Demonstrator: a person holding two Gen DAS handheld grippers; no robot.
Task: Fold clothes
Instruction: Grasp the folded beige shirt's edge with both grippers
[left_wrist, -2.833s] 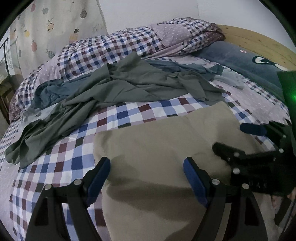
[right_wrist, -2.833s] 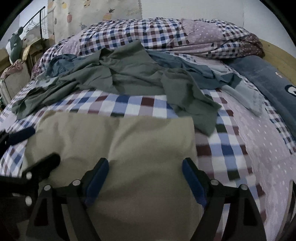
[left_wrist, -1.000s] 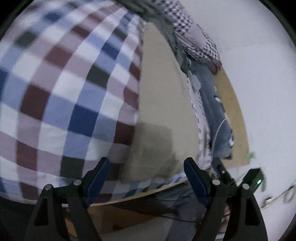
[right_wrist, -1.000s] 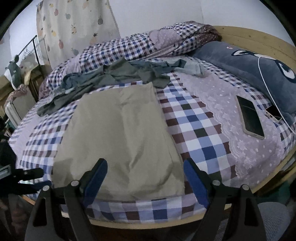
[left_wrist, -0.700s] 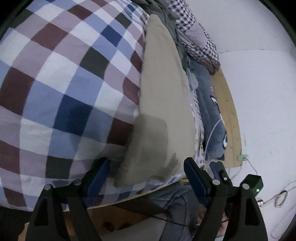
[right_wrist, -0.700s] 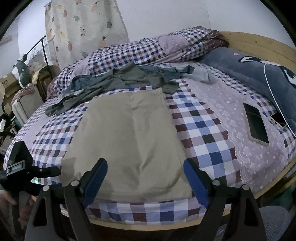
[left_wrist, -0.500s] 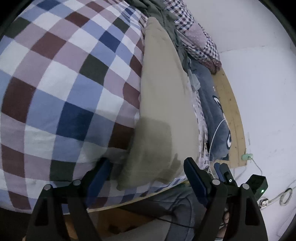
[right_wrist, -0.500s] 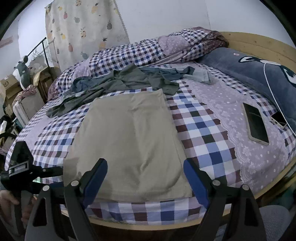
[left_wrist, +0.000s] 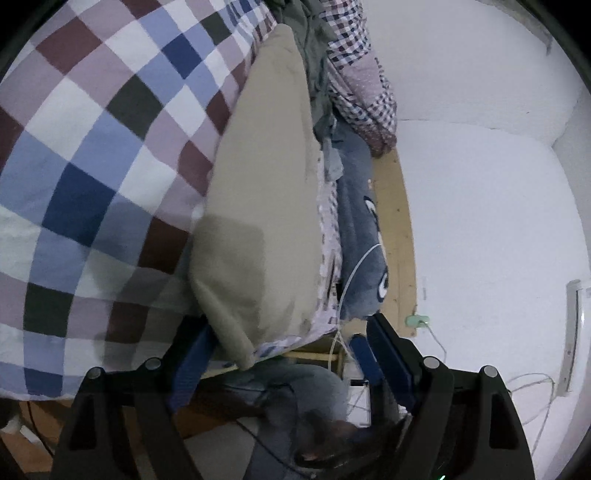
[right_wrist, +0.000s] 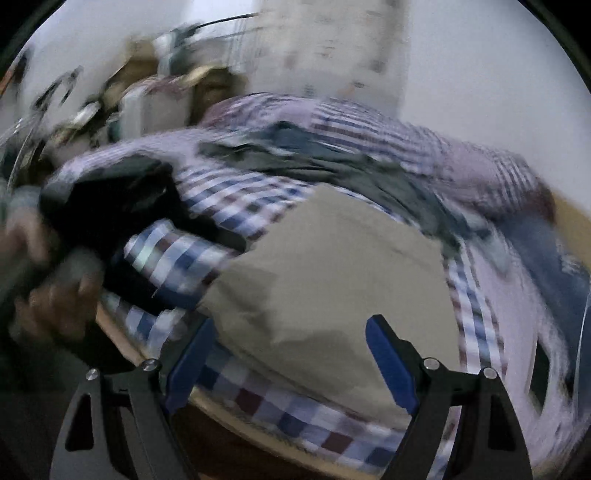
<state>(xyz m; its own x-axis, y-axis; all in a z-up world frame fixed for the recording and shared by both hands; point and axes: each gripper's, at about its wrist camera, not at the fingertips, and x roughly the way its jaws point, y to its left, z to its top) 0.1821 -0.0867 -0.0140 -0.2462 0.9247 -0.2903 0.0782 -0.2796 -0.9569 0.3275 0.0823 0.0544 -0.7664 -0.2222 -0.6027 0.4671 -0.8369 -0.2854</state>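
left wrist view: my left tongs (left_wrist: 288, 354) are rolled on their side at the near edge of the bed, fingers spread wide, gripping nothing. the near corner of the folded beige garment (left_wrist: 266, 192) lies between the fingers, touching or just over the left one; i judge i came in sideways so one finger can slide under the corner and the other over it. the garment runs away from the tongs along the checked bedsheet (left_wrist: 92, 147). beyond its far end sits a heap of grey-green clothes (left_wrist: 314, 74), not yet folded. right of the garment: a blue plush pillow (left_wrist: 358, 221), a white cable (left_wrist: 354, 273), the wooden bed frame (left_wrist: 395, 229).

right wrist view: heavily motion-blurred. my right tongs (right_wrist: 291, 354) are open wide too, empty, with the beige garment's near edge just ahead between the fingers, apart from them. only this view shows the left tongs from outside, a dark mass well to the left with my left hand (right_wrist: 48, 291) around the grip. it shows the garment's flat top face; the left view shows its edge and thickness. whether the left finger is under the cloth, neither view settles.
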